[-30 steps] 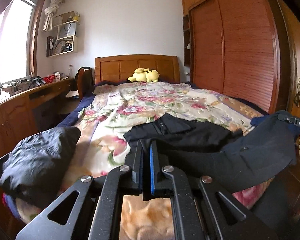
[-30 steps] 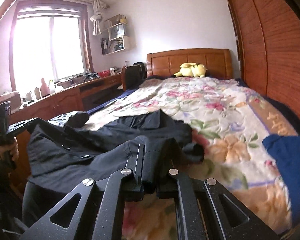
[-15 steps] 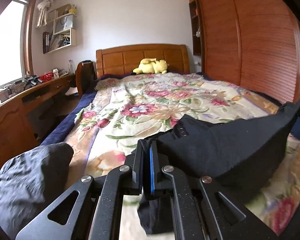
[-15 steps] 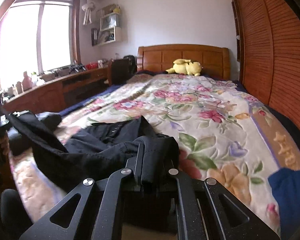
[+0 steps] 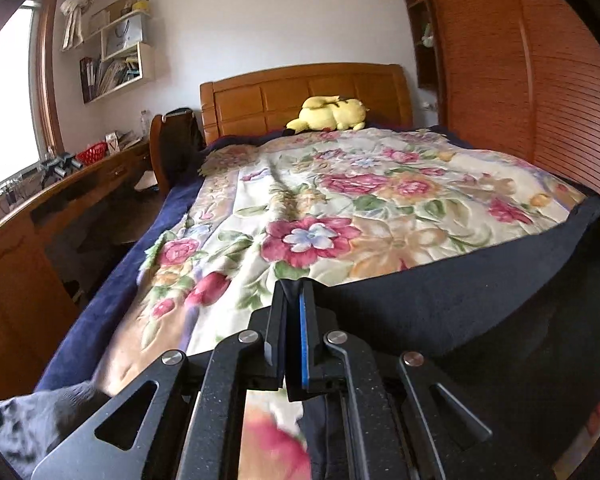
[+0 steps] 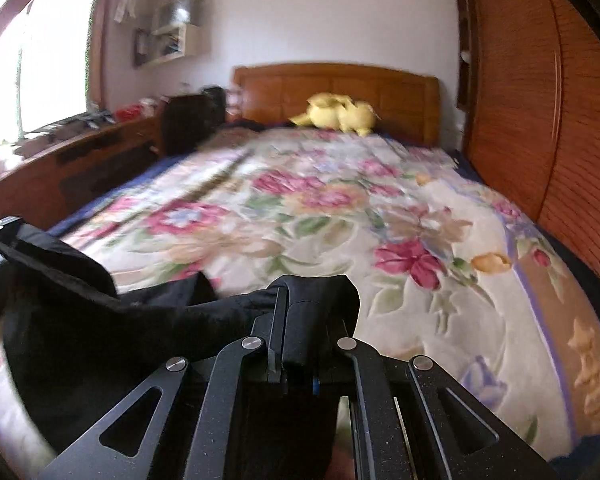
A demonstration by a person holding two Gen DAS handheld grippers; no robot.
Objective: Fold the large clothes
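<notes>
Above the floral bedspread (image 5: 340, 200), your left gripper (image 5: 292, 312) and right gripper (image 6: 300, 312) each pinch an edge of the dark garment (image 5: 480, 300), jaws nearly closed on cloth. It stretches crosswise between them. Both point slightly downward toward the headboard (image 5: 300, 92). Its lower part is cut off; the right view is blurred.

Both hand-held grippers have travelled up the bed (image 5: 228, 184) toward the headboard (image 5: 304, 96), which now looms larger in both views. The black garment (image 5: 480, 304) has come along with them: a second ago most of it lay bunched on the floral bedspread (image 6: 340, 208) well short of the headboard, and now it is lifted and drawn into a taut band between the left hand-held gripper (image 5: 292, 300) and the right hand-held gripper (image 6: 300, 300). The dark bundle (image 5: 32, 420) at the foot has slipped down toward the lower left corner of the left view.
</notes>
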